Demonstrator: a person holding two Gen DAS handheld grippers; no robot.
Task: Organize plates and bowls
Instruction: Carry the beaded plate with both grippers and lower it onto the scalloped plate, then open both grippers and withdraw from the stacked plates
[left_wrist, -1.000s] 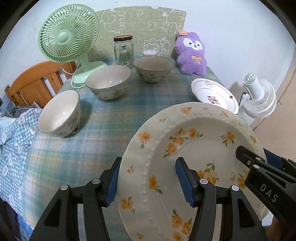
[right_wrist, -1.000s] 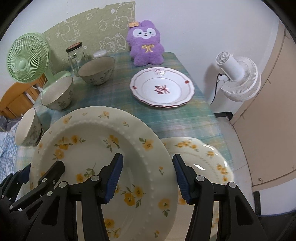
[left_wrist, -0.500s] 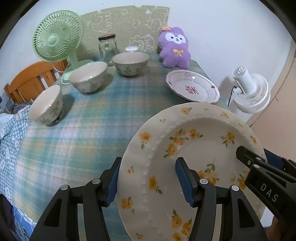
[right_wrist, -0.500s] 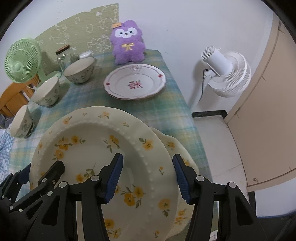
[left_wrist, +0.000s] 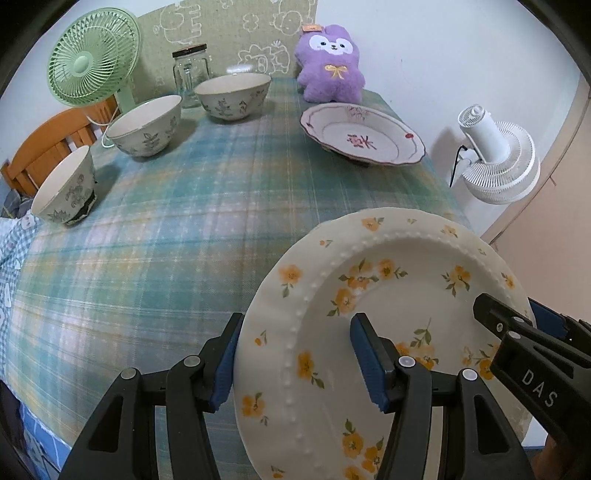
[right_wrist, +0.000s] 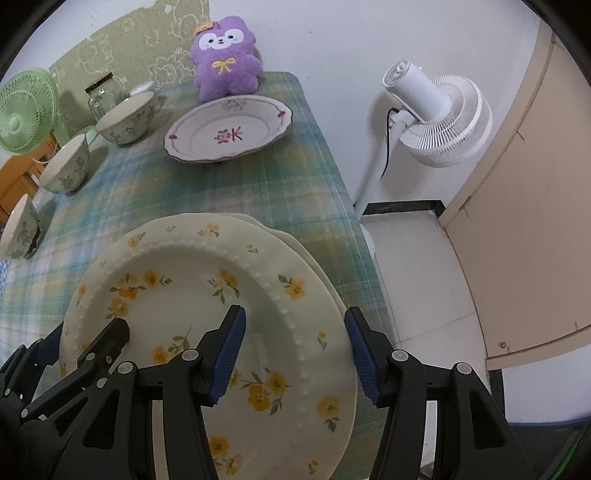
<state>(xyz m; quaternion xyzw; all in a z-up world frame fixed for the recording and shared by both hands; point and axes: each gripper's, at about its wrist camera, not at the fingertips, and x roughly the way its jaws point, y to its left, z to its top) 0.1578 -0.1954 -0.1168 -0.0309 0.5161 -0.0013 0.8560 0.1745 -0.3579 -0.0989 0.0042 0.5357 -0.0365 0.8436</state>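
Two grippers, left (left_wrist: 295, 358) and right (right_wrist: 295, 354), each clamped on opposite rims of yellow-flower plate (right_wrist: 207, 302) | plate now lower, directly over second yellow plate (right_wrist: 295, 240) at table's (left_wrist: 147, 240) near-right edge | bowls farther away than before.

Cream plate (left_wrist: 388, 295) with yellow flowers, blue-green plaid tablecloth (left_wrist: 166, 240), purple plush (left_wrist: 330, 64)

Centre of the tablecloth (left_wrist: 177, 236) lies bare, passable; three bowls (left_wrist: 146, 125) line its left edge; jar (left_wrist: 190, 75) and green fan (left_wrist: 94, 57) block the far end; red-trimmed plate (left_wrist: 364, 134) and plush toy (left_wrist: 330, 64) occupy the far right; a second plate (right_wrist: 291, 240), apparently, lies beneath the held one.
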